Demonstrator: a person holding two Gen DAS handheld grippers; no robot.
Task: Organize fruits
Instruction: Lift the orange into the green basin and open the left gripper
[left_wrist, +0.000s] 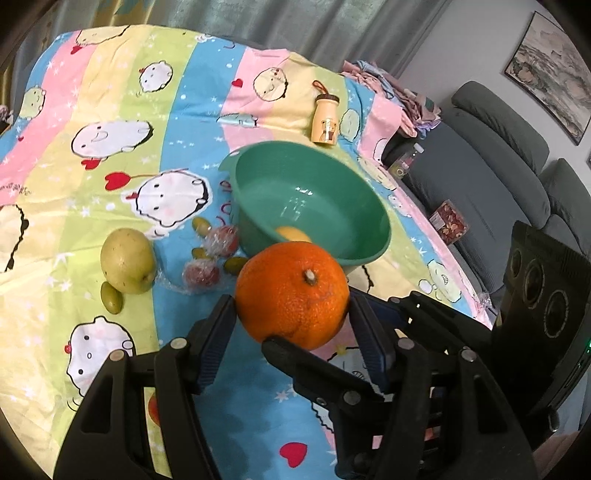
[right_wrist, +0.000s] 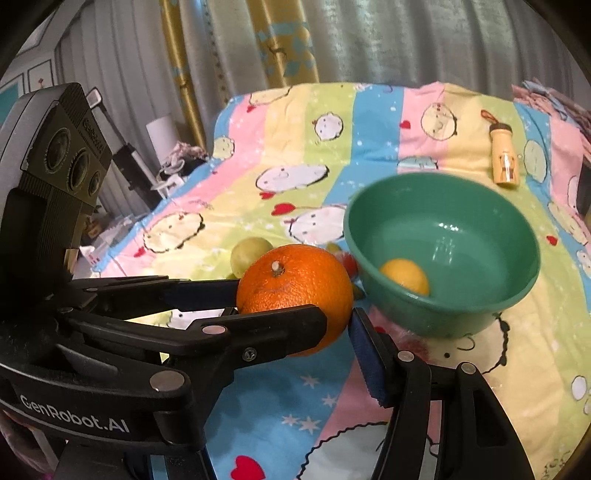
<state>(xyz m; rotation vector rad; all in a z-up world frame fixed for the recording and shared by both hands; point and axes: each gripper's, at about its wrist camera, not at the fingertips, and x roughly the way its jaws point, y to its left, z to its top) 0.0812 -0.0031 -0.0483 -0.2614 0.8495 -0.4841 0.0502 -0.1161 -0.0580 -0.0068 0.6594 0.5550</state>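
You hold the orange (left_wrist: 291, 295) off the striped sheet (left_wrist: 51, 206), just short of the green bowl (left_wrist: 369, 221), with both grippers crossed on it: the left gripper (left_wrist: 291, 317) and the right gripper (right_wrist: 332, 314) each stand about half open, pads pressed to its sides and angled down toward the bowl. One yellow fruit (right_wrist: 404, 275) lies in the bowl. Beyond the orange, the pale green fruit (left_wrist: 127, 260), two wrapped red fruits (left_wrist: 201, 275) and several small green ones (left_wrist: 110, 297) remain on the sheet.
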